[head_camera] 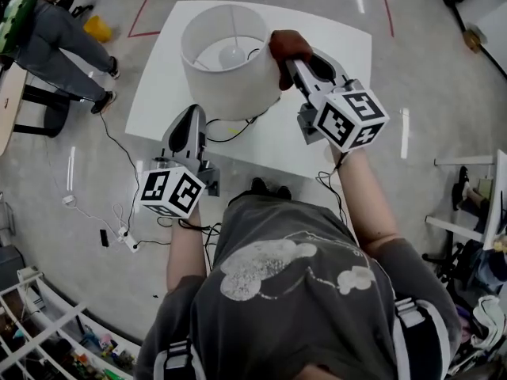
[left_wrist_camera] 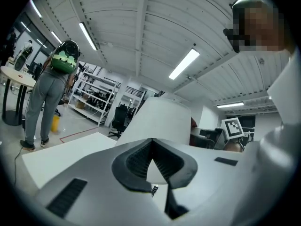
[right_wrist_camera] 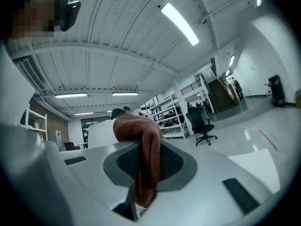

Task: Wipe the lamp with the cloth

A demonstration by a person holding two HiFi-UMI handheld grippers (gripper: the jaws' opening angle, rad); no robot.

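Your right gripper (head_camera: 291,63) is clamped on cloth (head_camera: 287,47), which bunches out past tips. Cloth sits at lamp (head_camera: 222,70) shade, right side of top rim, apparently touching. Lamp upright on white table (head_camera: 341,46), bulb visible down inside shade. Your left gripper (head_camera: 192,111) is low at shade's near side, jaws together at tips with nothing between them; cannot tell whether tips touch shade. Black cable (head_camera: 238,129) lies on table under shade. Person (head_camera: 55,34) stands well apart, beyond table's left side.
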